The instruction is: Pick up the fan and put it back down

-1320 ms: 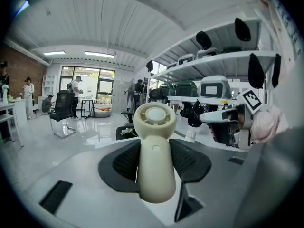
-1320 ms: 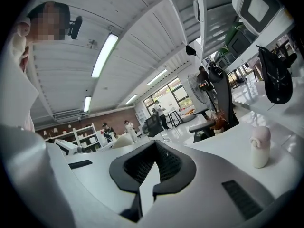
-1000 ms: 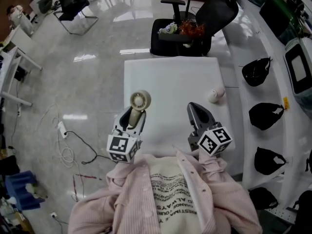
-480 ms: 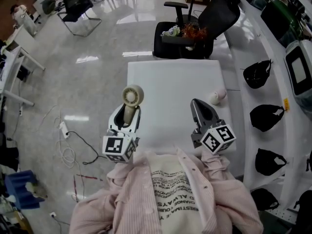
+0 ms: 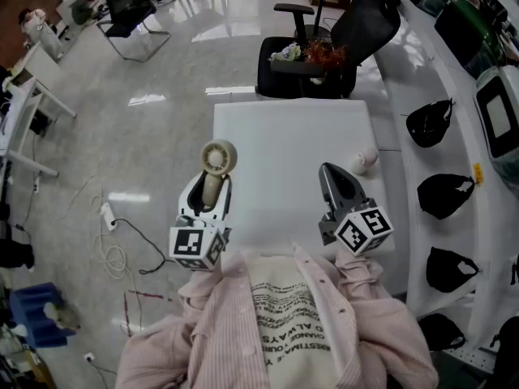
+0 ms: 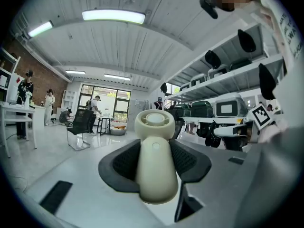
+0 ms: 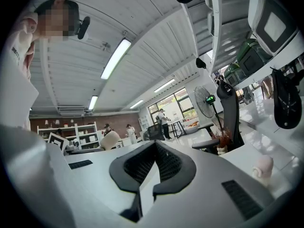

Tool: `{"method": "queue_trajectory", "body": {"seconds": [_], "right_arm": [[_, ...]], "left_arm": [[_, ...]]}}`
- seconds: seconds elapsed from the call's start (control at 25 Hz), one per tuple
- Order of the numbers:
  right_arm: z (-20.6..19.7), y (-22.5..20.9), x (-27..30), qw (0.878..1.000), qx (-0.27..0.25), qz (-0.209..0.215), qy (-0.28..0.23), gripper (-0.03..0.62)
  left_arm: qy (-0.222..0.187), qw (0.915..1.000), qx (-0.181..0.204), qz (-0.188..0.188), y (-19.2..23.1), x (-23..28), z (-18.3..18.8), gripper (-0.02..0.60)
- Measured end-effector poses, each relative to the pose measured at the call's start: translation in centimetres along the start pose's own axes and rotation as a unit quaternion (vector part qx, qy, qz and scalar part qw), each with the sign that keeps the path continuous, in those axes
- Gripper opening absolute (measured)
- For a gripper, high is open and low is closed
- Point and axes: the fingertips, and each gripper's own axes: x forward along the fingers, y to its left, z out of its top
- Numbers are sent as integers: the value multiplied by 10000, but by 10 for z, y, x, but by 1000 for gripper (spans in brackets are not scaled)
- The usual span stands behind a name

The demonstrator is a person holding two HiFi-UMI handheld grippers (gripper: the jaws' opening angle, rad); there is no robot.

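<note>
At the left edge of the white square tabletop (image 5: 284, 128), the left gripper (image 5: 212, 183) holds a cream plastic round-headed handheld fan (image 5: 218, 158) aloft, jaws pinching its handle. The right gripper (image 5: 328, 175) has its jaws pressed together, empty.

1. The room is bright and evenly lit: a long ceiling tube light (image 6: 113, 16) glows overhead in the left gripper view.
2. Daylight enters through tall windows (image 6: 102, 96) at the far end.
3. In the head view the glossy floor (image 5: 142, 97) throws back white glare patches, and the white table (image 5: 284, 152) is nearly blown out.
4. Shadows are soft and faint; the cream fan (image 6: 154, 151) shows only gentle shading along its sides.
5. Both gripper views are fisheye: straight lines bow and the corners go black.
6. The nearest foreground looks slightly soft.
</note>
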Motion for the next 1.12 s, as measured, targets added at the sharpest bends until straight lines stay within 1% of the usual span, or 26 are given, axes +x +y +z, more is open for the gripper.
{"method": "queue_trajectory", "body": {"seconds": [0.2,0.48,0.72,0.92,1.12], "right_arm": [[-3,-5,-1,10000,37,-18,31,0],[-14,-13,-5,9997,101,-125,196,0],[-32,-25,-13,9984,143,-329,440,0],[-49,-37,-16,9965,227,-495,634,0],[-67,-45,-12,9953,204,-505,804,0]], "left_arm": [[196,9996,32,-210,-10,9,-11,183],[723,9959,85,-536,-25,29,-45,183],[1204,9895,41,-803,-34,49,-80,183],[1587,9822,82,-1002,-42,67,-112,183],[1921,9743,115,-1172,-49,84,-144,183]]}}
